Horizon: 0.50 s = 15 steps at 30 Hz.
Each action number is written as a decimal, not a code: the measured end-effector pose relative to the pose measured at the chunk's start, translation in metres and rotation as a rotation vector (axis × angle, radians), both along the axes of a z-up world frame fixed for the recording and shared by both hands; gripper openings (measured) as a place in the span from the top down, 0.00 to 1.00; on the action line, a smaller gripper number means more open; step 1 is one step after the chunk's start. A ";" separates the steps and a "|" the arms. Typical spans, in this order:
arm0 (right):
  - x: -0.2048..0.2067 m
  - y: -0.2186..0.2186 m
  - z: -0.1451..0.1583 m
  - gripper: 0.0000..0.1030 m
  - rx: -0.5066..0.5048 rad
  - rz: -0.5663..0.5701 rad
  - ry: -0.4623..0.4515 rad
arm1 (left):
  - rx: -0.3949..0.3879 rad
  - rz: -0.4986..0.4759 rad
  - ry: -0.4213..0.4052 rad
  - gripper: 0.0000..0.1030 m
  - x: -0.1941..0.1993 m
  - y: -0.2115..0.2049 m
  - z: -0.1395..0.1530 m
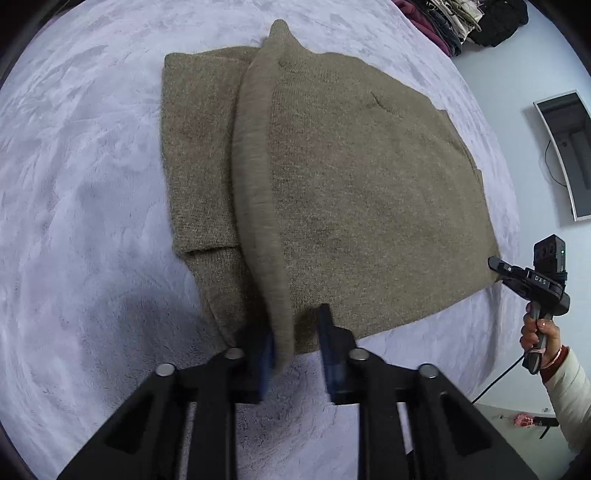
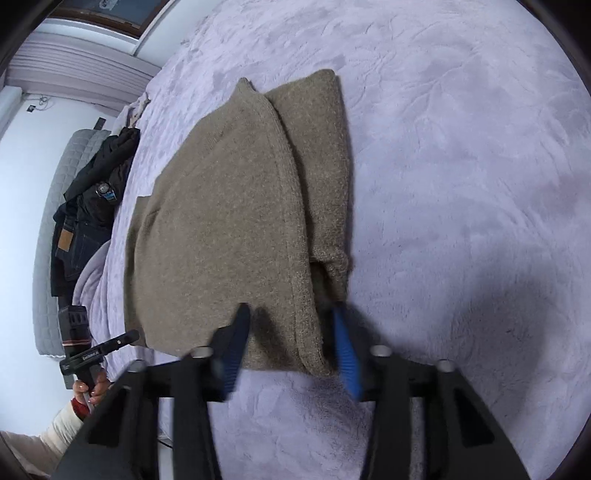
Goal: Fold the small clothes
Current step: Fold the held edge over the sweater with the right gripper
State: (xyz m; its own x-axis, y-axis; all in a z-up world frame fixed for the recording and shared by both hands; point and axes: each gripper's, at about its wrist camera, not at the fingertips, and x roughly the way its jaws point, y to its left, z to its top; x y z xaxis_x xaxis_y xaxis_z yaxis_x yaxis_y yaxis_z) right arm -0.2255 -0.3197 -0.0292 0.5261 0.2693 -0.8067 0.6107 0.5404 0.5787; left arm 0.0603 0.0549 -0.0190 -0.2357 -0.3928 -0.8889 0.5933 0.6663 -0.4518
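- Brown knit sweater (image 1: pixel 351 166) lies flat on the lilac plush bedspread (image 1: pixel 74 184), one side already folded inward with a long rolled edge down the middle. Probably a half-done fold.
- Left gripper (image 1: pixel 295 325) sits at the near hem and straddles that rolled edge. One pad touches the knit and a gap shows at the other, so it has no grip yet.
- Right gripper (image 2: pixel 290 317) is at the other near corner with hem fabric filling the jaws. It looks clamped on the sweater, though the view is blurred.
- Both grippers are at the same hem, likely to lift it towards the collar.
- Spare clothes pile (image 1: pixel 461 22) sits at the far edge of the bed.
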 end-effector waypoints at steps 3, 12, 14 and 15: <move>-0.002 0.002 0.017 0.93 -0.007 0.021 -0.063 | -0.003 -0.038 -0.027 0.90 -0.003 0.007 0.008; -0.022 0.005 0.001 0.94 -0.020 0.074 0.031 | 0.027 0.000 -0.032 0.90 -0.009 0.040 -0.011; -0.023 0.006 -0.003 0.94 -0.022 0.070 0.039 | 0.027 -0.010 -0.046 0.90 -0.009 0.042 -0.009; -0.021 0.006 -0.002 0.94 -0.033 0.082 0.046 | 0.034 -0.014 -0.058 0.90 -0.009 0.041 -0.007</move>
State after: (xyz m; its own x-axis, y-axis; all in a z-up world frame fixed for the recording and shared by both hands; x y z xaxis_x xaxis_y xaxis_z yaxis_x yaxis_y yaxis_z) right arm -0.2468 -0.3135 -0.0309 0.4654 0.2829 -0.8387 0.5892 0.6081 0.5321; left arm 0.0516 0.0960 -0.0262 -0.1883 -0.3595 -0.9139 0.6273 0.6720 -0.3936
